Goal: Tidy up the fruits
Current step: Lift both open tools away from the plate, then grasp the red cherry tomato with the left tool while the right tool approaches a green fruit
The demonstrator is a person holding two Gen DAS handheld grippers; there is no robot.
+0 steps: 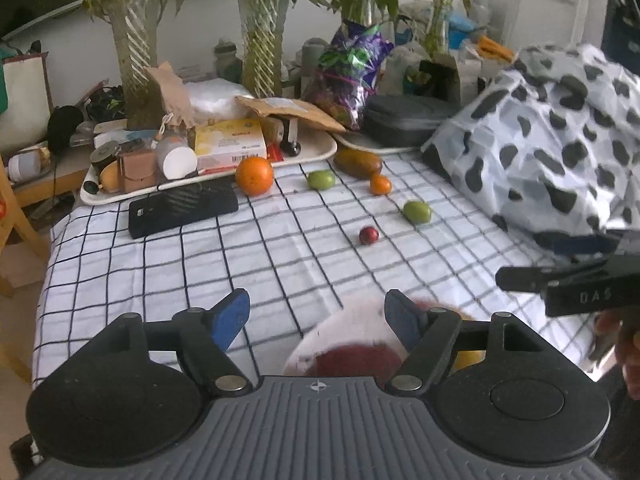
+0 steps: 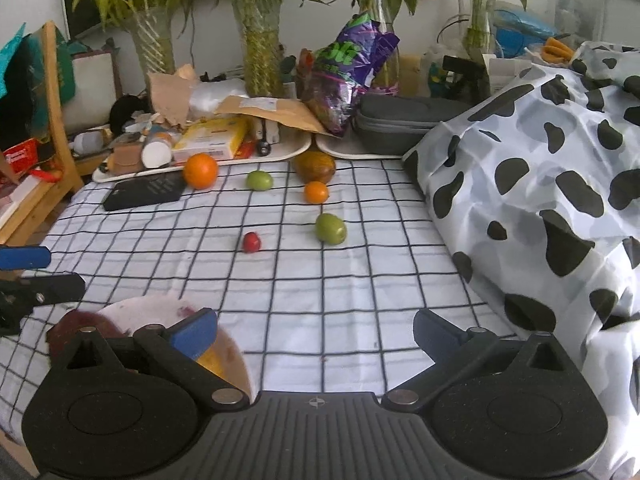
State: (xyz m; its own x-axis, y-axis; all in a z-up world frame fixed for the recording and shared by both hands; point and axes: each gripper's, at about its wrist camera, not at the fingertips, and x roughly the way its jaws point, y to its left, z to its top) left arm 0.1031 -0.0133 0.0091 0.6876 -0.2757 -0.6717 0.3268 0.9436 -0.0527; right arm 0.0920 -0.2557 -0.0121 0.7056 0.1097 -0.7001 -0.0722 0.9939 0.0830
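Observation:
Loose fruits lie on the checked cloth: a big orange [image 1: 254, 175] [image 2: 201, 171], a small orange [image 1: 380, 185] [image 2: 316, 192], two green fruits [image 1: 321, 179] [image 1: 417, 212] [image 2: 259, 180] [image 2: 331, 229], a small red fruit [image 1: 368, 235] [image 2: 251, 242] and a brown mango [image 1: 357, 163] [image 2: 315, 166]. A white bowl [image 1: 344, 328] [image 2: 140, 312] near me holds a dark red fruit [image 1: 352, 360] and a yellow one [image 2: 212, 362]. My left gripper [image 1: 316, 312] is open and empty over the bowl's left. My right gripper [image 2: 316, 332] is open and empty right of the bowl.
A black phone [image 1: 182, 206] [image 2: 144, 192] lies at the left. Cluttered white trays [image 1: 312, 156] [image 2: 296, 150], vases with plants and a purple bag [image 1: 348, 76] line the back. A cow-print cover [image 1: 540, 152] [image 2: 540, 200] rises on the right.

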